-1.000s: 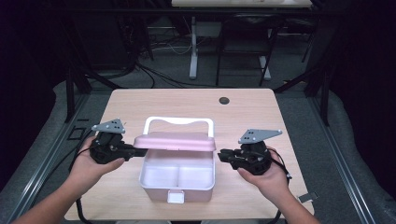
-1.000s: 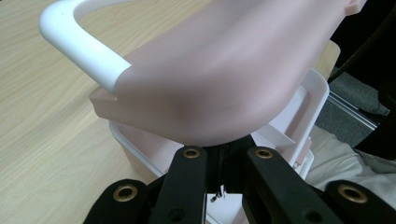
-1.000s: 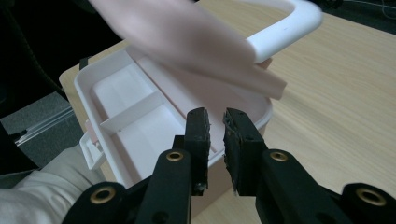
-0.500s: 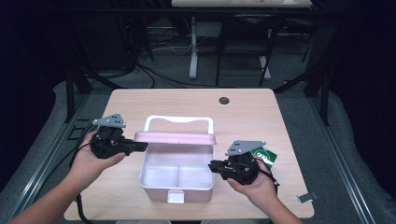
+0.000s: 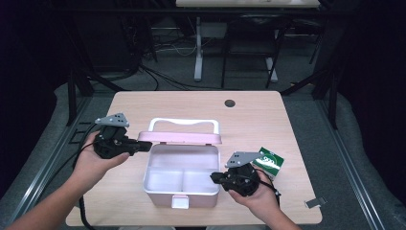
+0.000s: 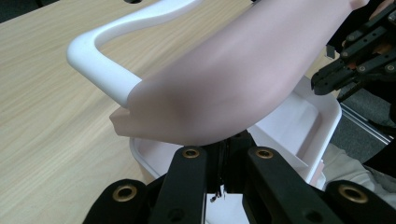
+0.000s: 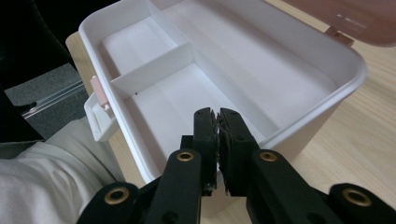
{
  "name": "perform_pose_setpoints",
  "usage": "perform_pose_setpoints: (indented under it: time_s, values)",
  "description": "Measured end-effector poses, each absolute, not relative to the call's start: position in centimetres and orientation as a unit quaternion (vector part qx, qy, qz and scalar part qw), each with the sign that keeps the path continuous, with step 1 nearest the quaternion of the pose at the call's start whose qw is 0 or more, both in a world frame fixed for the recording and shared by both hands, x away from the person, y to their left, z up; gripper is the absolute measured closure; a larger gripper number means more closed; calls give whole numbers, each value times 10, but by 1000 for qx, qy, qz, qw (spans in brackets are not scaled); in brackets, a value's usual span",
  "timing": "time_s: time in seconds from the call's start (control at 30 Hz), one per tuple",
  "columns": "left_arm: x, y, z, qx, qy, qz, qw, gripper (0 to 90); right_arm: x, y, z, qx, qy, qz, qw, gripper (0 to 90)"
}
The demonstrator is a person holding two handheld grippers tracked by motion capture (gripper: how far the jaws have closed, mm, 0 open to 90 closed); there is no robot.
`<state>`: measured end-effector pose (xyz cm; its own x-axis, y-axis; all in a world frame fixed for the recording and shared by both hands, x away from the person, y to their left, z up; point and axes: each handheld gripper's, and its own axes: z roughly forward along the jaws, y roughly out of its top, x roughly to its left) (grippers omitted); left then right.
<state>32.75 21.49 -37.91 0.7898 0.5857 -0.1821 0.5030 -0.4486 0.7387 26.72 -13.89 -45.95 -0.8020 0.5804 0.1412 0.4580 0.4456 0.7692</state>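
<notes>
At the lower middle of the high view, a pink box (image 5: 182, 179) sits open on the bench (image 5: 268, 120). The left tongs (image 5: 140, 146) clench its raised lid (image 5: 179, 138) at the left end; the right tongs (image 5: 215, 178), clenched empty, rest by the box's right wall beside a green packet (image 5: 270, 162).

Left gripper view: lid (image 6: 243, 79) fills the centre, white handle (image 6: 107, 60) upper left.

Right gripper view: tongs (image 7: 218, 122) pressed together above the compartments (image 7: 154, 93).
</notes>
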Motion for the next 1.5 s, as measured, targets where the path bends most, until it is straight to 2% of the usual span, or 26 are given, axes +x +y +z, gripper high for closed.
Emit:
perform_pose_setpoints:
  time_s: [0.33,0.77,1.5]
  values:
    - [332,214,-379,849,324,51,414,886,264,-134,-468,299,850,429,60,861]
    - [340,213,-376,846,329,55,416,880,261,-126,-474,287,856,426,65,844]
    - [367,221,-377,829,365,68,417,859,262,-120,-481,285,858,423,55,844]
